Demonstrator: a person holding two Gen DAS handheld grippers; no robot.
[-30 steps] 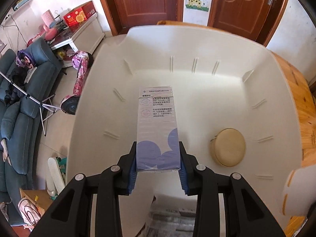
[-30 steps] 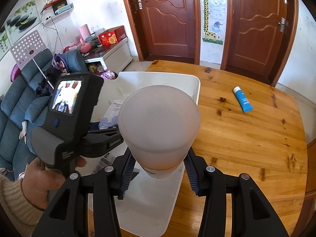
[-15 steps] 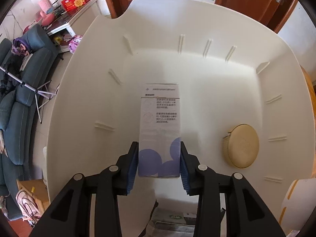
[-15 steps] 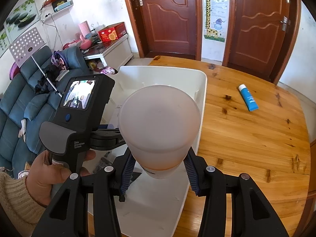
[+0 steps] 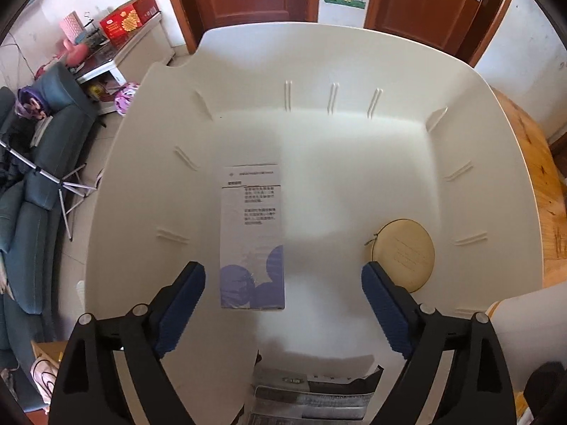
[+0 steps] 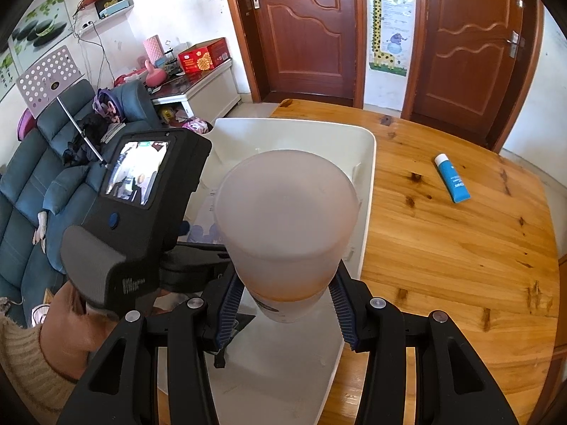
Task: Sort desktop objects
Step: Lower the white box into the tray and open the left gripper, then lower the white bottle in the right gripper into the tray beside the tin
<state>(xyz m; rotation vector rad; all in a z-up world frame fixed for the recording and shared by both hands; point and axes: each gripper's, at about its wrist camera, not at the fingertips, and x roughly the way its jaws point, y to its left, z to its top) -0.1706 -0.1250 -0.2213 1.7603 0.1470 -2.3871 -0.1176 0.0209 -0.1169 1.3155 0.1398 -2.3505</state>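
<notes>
A white box with purple circles [image 5: 251,233] lies flat on the floor of the white bin [image 5: 319,71]. My left gripper [image 5: 283,272] hangs just above the box's near end. Its jaws are opening, and the box lies between them with neither pad on it. In the right wrist view my right gripper [image 6: 287,290] is shut on a frosted plastic jar [image 6: 287,219], held over the near part of the bin [image 6: 368,184]. The left gripper's black body [image 6: 141,212] stands to the jar's left, in a person's hand [image 6: 71,326].
A round tan disc [image 5: 404,255] lies in the bin at the right, and a dark packet [image 5: 312,400] at its near end. A blue tube [image 6: 452,177] rests on the wooden table [image 6: 443,265] to the bin's right. A sofa and a floor lie beyond the bin's left side.
My left gripper has let go of the box and its jaws have spread wide; the box now lies on the bin floor. The right gripper still holds the jar in the same place.
</notes>
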